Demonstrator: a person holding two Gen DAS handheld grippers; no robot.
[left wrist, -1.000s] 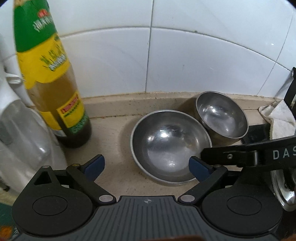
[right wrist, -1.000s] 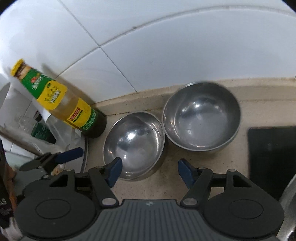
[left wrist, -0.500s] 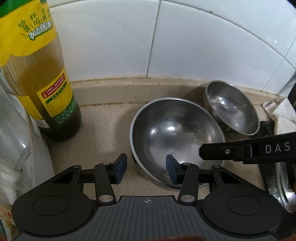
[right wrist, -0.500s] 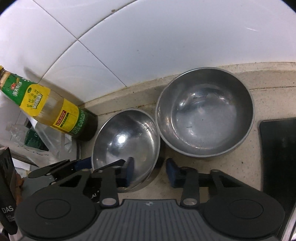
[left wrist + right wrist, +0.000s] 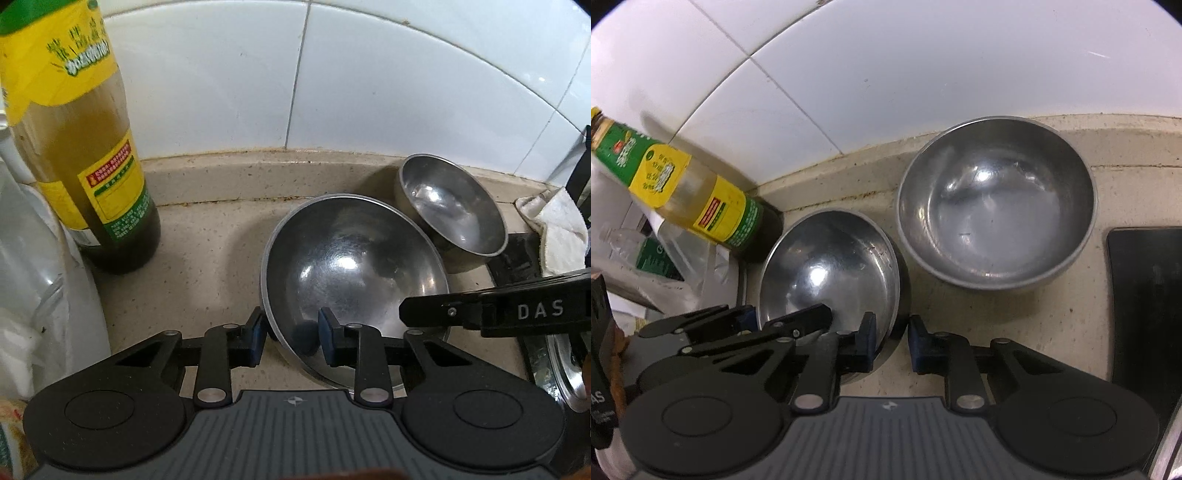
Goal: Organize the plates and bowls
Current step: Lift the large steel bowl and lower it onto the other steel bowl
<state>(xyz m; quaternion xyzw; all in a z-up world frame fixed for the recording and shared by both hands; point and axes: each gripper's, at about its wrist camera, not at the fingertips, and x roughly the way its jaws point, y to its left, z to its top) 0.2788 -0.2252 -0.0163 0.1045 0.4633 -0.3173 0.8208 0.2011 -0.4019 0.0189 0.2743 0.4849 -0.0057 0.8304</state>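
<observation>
Left gripper: closing on near bowl rim.
Right gripper: closing on same rim, probably gripping.
Advice: lift level, clear of far bowl.

My own frame hides the near rim of the bowl, the bottle loses its top to the edge, and its label print is too small to read.
</observation>
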